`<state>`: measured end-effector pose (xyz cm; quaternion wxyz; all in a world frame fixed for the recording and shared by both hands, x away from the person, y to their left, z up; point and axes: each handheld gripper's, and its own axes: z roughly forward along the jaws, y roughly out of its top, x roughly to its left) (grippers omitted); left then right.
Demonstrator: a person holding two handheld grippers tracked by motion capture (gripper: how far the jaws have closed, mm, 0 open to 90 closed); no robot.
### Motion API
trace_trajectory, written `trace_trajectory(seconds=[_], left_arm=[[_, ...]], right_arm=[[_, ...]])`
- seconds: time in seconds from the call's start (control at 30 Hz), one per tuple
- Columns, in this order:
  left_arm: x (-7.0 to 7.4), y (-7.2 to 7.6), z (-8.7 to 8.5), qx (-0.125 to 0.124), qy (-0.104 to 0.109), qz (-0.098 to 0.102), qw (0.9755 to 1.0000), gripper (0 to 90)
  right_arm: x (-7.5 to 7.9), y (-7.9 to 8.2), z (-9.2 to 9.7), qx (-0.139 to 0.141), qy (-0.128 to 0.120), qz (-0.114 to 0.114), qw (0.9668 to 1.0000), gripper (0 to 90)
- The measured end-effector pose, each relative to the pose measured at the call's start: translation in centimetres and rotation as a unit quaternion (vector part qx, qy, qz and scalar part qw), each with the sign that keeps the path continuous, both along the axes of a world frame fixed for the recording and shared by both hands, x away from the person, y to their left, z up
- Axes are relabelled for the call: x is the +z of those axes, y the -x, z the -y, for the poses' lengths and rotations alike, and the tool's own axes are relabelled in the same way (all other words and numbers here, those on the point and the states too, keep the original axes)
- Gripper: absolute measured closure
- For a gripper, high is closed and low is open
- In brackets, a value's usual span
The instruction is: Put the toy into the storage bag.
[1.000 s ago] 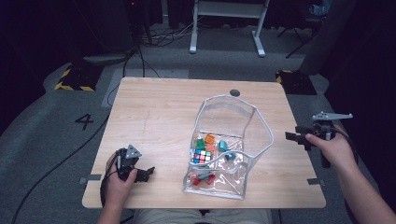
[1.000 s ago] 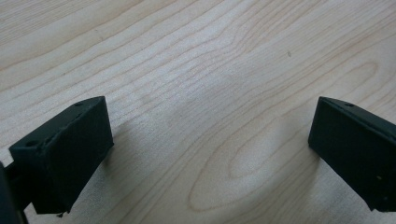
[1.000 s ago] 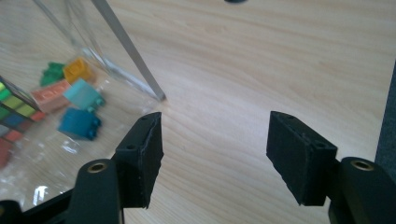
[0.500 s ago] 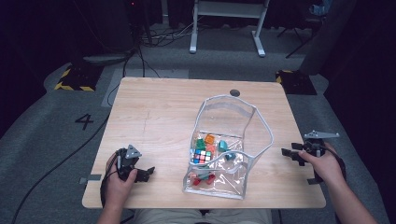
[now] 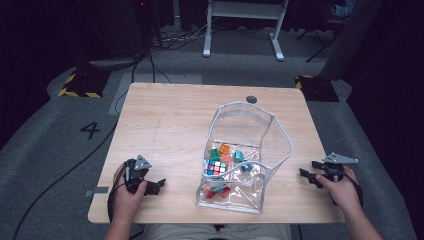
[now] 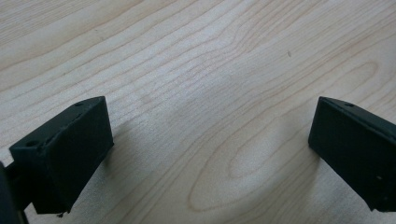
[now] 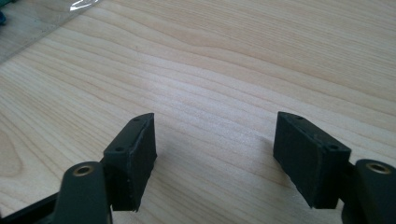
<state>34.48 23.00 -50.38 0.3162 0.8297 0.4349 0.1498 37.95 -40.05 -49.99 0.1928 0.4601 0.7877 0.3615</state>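
A clear plastic pouch [image 5: 250, 130] with a grey rim lies open on the wooden table [image 5: 170, 125], right of centre. Inside it are a Rubik's cube [image 5: 216, 167] and small orange, green, teal and red toys. My left gripper [image 5: 154, 186] rests at the table's front left, open, with bare wood between its jaws in the left gripper view [image 6: 210, 116]. My right gripper [image 5: 309, 178] sits low at the front right edge, right of the pouch. Its jaws have just been opening and stand open over bare wood [image 7: 215, 135]. A corner of the pouch [image 7: 79, 4] shows at the top left of the right gripper view.
A dark round grommet [image 5: 251, 99] sits in the table's far edge. White frame legs [image 5: 240, 10] and cables stand on the floor behind. A "4" mark [image 5: 92, 130] is on the floor at the left.
My right hand has come down and slightly inward to the table's front right edge. The left hand and the pouch have not moved.
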Motion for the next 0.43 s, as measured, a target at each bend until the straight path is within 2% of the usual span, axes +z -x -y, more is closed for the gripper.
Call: trace_trajectory(seconds=[0.1, 0.23, 0.37, 0.43], left_arm=[[0.0, 0.0, 0.0, 0.0, 0.0, 0.0, 1.0, 0.0], [0.0, 0.0, 0.0, 0.0, 0.0, 0.0, 1.0, 0.0], [0.0, 0.01, 0.0, 0.0, 0.0, 0.001, 1.0, 0.0], [-0.03, -0.02, 0.0, -0.005, 0.002, 0.0, 1.0, 0.1]], right_arm=[[-0.22, 0.23, -0.21, 0.004, 0.015, 0.013, 0.9998, 25.8], [-0.31, 0.26, -0.33, 0.002, 0.015, 0.007, 0.9999, 15.9], [-0.36, 0.23, -0.31, 0.01, 0.021, 0.007, 0.9997, 14.6], [-0.34, 0.26, -0.36, 0.009, 0.016, 0.005, 0.9998, 14.6]])
